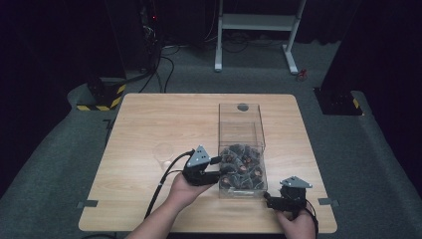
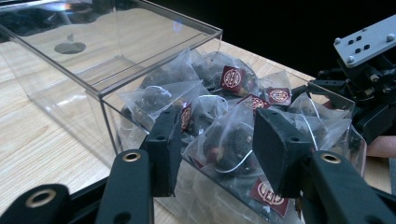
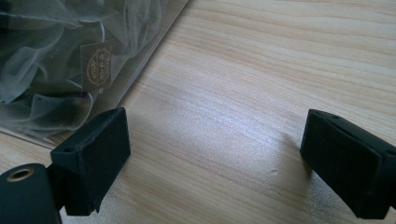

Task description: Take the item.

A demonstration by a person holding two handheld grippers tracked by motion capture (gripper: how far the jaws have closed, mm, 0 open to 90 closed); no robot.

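Left tool [image 2: 217,149] is nearer: jaws half open, empty, straddling a pyramid tea bag [image 2: 229,144] atop the pile in the clear box [image 1: 242,149], dead ahead. Right tool [image 3: 215,158] wide open, empty, over the table [image 3: 261,74] beside the box.

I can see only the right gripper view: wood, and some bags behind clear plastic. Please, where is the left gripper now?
Observer: The left gripper is at the left side of the clear box, near the end where the tea bags are piled.
Operator: Is it holding a bag?
Observer: No. In the left gripper view its jaws stand apart, with one tea bag between them, not pinched.
Operator: Is the box full?
Observer: No. The tea bags fill only the near end; the far part is empty.
Operator: Anything else on the table?
Observer: A clear plastic cup stands left of the box.
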